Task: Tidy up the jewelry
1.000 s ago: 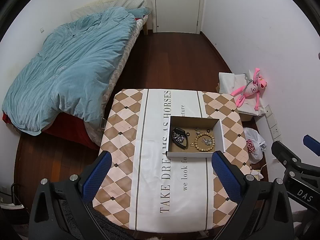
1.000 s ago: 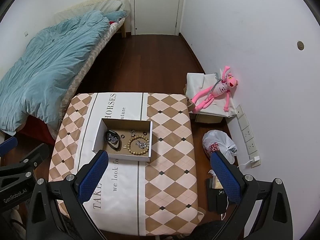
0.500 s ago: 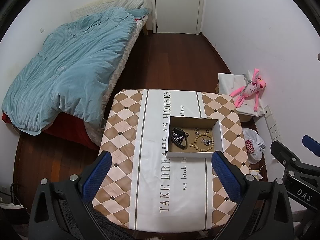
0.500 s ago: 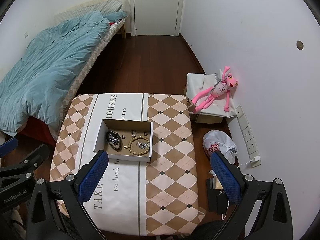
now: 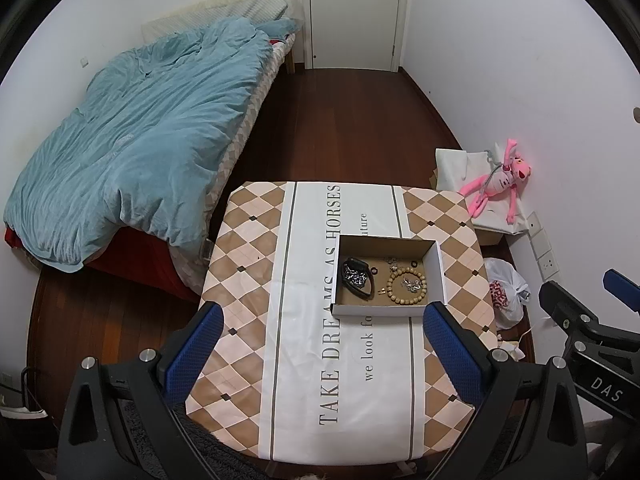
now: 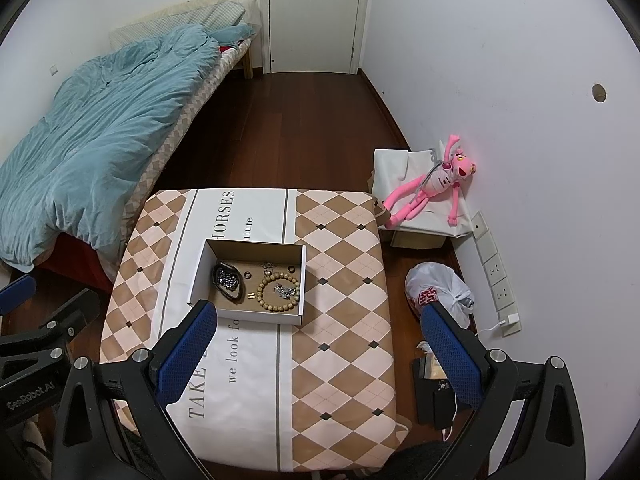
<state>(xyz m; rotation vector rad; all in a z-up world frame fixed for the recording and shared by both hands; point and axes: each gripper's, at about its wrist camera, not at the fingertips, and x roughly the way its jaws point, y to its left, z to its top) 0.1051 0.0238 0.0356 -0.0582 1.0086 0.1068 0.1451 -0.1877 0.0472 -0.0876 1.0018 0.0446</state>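
Note:
An open cardboard box [image 5: 434, 276] [image 6: 200, 272] sits on the table with the checked cloth [image 5: 248, 264] [image 6: 344, 320]. In it lie a black dish of silver pieces [image 5: 355, 277] [image 6: 228, 281], a wooden bead bracelet [image 5: 406, 286] [image 6: 279, 291] with silver bits inside it, and small rings and studs. My left gripper [image 5: 320, 344] and my right gripper [image 6: 318, 344] are both open and empty, held high above the table's near side.
A bed with a blue duvet [image 5: 140, 140] stands to the left. A pink plush toy [image 6: 436, 184] lies on a white box at the right wall, with a plastic bag [image 6: 438, 292] below it. A closed door [image 5: 354, 12] is at the far end.
Both views shifted very slightly; the table and box sit a little lower in frame. Nothing was touched or moved.

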